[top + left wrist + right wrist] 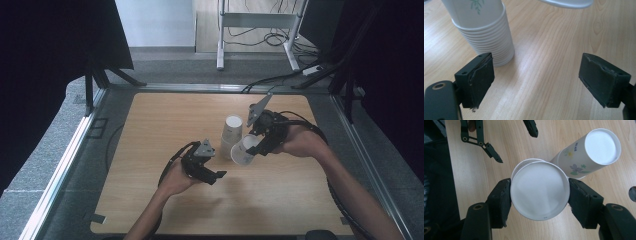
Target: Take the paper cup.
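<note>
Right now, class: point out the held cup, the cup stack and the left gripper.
Held cup (540, 190), right gripper view, on its base.
Cup stack (490, 37), left gripper view, on its stacked rims.
Left gripper (220, 176), high view, between its fingertips.

Your right hand-held gripper (540, 195) is black, and the paper cup (540, 191) at the centre of its view is plain white across its base. At the upper right there, the stack of cups (584, 155) is white with a printed pattern: a purple flower, green leaves and a touch of yellow. In the left gripper view a green sprig marks the stack at the upper left. Your left hand-held gripper (536, 77) is black too. The worktop (165, 120) is pale wood with visible grain.
</note>
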A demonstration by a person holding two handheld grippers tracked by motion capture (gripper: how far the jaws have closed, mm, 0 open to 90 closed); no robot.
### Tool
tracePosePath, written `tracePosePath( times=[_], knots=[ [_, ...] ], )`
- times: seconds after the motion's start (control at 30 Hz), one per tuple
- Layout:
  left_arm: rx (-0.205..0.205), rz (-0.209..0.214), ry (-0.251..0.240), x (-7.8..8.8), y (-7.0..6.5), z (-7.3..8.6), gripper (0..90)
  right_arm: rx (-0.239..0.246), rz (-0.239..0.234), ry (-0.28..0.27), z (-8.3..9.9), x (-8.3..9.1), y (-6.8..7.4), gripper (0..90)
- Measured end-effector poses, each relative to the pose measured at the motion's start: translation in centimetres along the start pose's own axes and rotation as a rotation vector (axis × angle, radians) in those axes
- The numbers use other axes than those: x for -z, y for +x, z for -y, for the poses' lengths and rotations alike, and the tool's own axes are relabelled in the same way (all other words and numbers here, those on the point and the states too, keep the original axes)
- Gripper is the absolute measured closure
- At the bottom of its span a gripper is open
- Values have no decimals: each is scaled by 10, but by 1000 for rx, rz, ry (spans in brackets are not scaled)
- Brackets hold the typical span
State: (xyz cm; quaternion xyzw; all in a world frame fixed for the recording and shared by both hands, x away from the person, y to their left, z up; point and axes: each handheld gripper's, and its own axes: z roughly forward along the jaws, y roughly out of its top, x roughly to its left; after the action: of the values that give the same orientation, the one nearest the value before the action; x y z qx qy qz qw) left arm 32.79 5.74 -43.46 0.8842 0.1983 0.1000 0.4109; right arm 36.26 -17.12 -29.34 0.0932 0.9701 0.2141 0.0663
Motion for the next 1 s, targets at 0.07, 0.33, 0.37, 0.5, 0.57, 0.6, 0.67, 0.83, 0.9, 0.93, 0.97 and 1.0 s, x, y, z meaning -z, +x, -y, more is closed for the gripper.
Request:
tracePosePath(
  times=[0.07, 0.33, 0.37, 0.5, 0.57, 0.6, 0.67, 0.83, 0.9, 0.93, 0.97, 1.0],
  knots=[
    [0, 11, -8, 0, -1, 1, 130, 17, 6, -18, 4, -2, 2, 374],
    [-39, 21, 18, 1, -4, 8, 130, 44, -16, -72, 16, -11, 7, 374],
    [-42, 25, 20, 1, -5, 9, 130, 42, -14, -77, 18, -12, 8, 374],
    [-41, 41, 16, 2, -7, 12, 130, 22, -30, -94, 27, -21, 9, 374],
    [-42, 53, 12, 2, -8, 13, 130, 17, -36, -112, 30, -24, 10, 374],
    [-44, 57, 8, 3, -9, 14, 130, 12, -41, -122, 32, -26, 10, 374],
    [-45, 62, 4, 4, -11, 16, 130, 2, -51, -142, 36, -28, 12, 374],
    [-43, 74, -10, 5, -14, 21, 130, -6, -59, -191, 43, -34, 17, 374],
    [-41, 77, -15, 5, -15, 23, 130, -14, -67, -209, 46, -37, 19, 374],
    [-49, 77, -6, 6, -15, 23, 130, -17, -69, -215, 48, -39, 20, 374],
    [-50, 76, -6, 6, -16, 24, 130, -19, -78, -221, 50, -41, 20, 374],
    [-48, 78, -9, 6, -16, 24, 130, -22, -80, -231, 51, -42, 20, 374]
  ],
)
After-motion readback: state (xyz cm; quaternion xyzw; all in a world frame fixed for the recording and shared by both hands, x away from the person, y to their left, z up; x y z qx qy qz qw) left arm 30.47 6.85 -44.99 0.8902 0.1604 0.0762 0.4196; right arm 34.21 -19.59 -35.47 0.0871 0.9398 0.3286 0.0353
